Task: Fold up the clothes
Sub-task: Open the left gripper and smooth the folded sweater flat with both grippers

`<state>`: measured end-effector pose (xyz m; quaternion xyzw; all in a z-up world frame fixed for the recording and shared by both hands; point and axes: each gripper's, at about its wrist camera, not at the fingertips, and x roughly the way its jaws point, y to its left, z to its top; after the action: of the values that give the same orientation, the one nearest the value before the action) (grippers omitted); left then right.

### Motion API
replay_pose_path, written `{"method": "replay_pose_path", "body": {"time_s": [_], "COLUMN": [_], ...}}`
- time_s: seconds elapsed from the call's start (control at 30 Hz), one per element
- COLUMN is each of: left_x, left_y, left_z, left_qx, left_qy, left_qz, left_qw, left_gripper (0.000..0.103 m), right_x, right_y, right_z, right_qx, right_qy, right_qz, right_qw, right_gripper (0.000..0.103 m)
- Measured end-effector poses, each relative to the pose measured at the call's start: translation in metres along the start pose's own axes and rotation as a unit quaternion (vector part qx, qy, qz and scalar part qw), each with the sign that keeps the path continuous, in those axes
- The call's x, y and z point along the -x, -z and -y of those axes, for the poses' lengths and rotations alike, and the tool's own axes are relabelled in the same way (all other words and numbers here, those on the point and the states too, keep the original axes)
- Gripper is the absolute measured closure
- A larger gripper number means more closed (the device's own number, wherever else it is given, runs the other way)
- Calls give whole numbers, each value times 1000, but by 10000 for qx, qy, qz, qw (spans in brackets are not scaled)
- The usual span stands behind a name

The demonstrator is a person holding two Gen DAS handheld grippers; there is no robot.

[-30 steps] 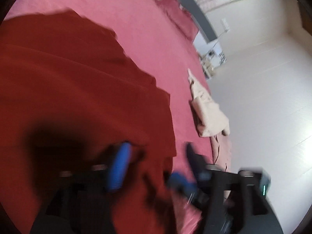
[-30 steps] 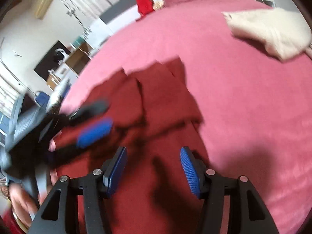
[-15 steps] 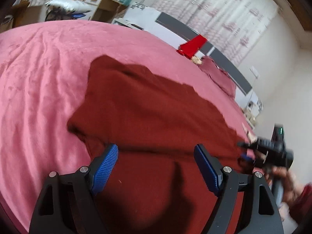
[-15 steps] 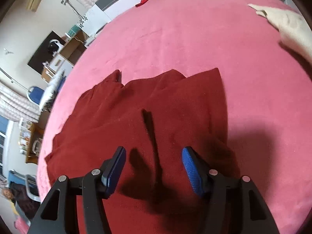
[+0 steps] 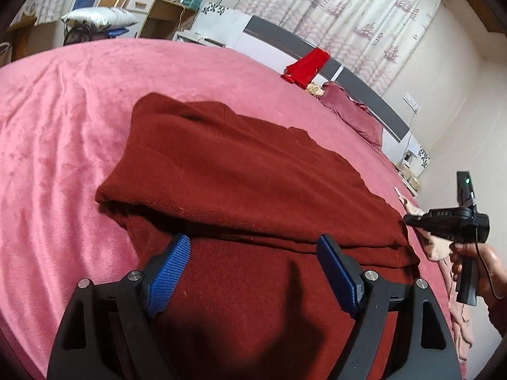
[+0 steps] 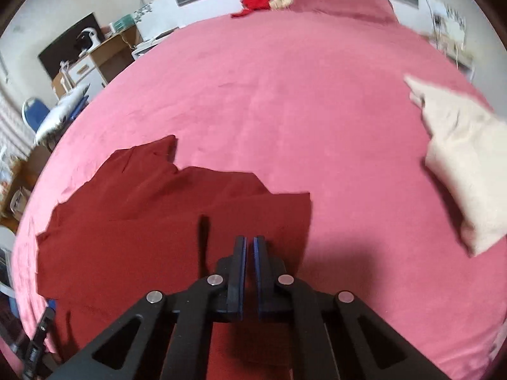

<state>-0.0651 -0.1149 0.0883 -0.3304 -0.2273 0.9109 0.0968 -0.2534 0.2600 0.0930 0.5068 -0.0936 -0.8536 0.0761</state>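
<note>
Left wrist view: the left gripper (image 5: 253, 272) hovers low over a dark red garment (image 5: 240, 183), its blue pads spread wide with nothing between them. The garment lies on the pink bedspread (image 5: 57, 133), its upper layer doubled over the lower (the fold edge runs just past the fingertips). Seen from the right wrist, the right gripper (image 6: 249, 247) has its fingers pressed nearly together above the garment's near edge; whether any cloth is pinched I cannot tell. A cream cloth (image 6: 459, 164) lies well apart to the right.
</note>
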Motion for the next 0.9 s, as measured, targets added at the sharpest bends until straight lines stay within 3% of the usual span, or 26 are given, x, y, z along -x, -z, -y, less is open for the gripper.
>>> {"method": "replay_pose_path", "body": {"time_s": [0.07, 0.13, 0.17, 0.27, 0.37, 0.47, 0.5, 0.6, 0.73, 0.8, 0.9], "left_x": [5, 3, 2, 2, -6, -6, -5, -4, -2, 0, 5], "left_y": [0, 1, 2, 3, 4, 4, 4, 4, 5, 6, 7], "left_z": [3, 4, 4, 3, 5, 5, 5, 5, 6, 6, 12], "left_qx": [-87, -120, -134, -168, -167, -169, -171, -178, -187, -215, -390], "left_qy": [-39, -5, -16, 15, -11, -48, -60, -97, -146, -170, -293], "left_qz": [120, 120, 70, 36, -78, -86, -83, -73, -60, -46, -49], "left_qw": [9999, 9999, 9999, 9999, 9998, 9998, 9998, 9998, 9997, 9996, 9988], "left_gripper": [20, 20, 20, 20, 20, 20, 20, 20, 20, 20, 20], "right_x": [-4, -6, -8, -16, -18, -27, -25, -19, 14, 15, -11], "right_y": [5, 14, 18, 28, 36, 39, 36, 28, 13, 10, 16], "right_z": [4, 9, 11, 12, 13, 5, -4, -30, -43, -36, -12], "right_qx": [-206, -564, -689, -746, -784, -851, -638, -2, 687, 728, 363], "right_qy": [-390, -1268, -1573, -1691, -1806, -2053, -1919, -1492, -611, -254, -199], "right_qz": [-17, 62, 55, -215, -212, -334, -354, -348, 188, 177, -235], "right_qw": [9990, 9903, 9851, 9825, 9802, 9744, 9787, 9882, 9956, 9969, 9989], "right_gripper": [95, 78, 77, 77, 77, 94, 99, 101, 101, 101, 100]}}
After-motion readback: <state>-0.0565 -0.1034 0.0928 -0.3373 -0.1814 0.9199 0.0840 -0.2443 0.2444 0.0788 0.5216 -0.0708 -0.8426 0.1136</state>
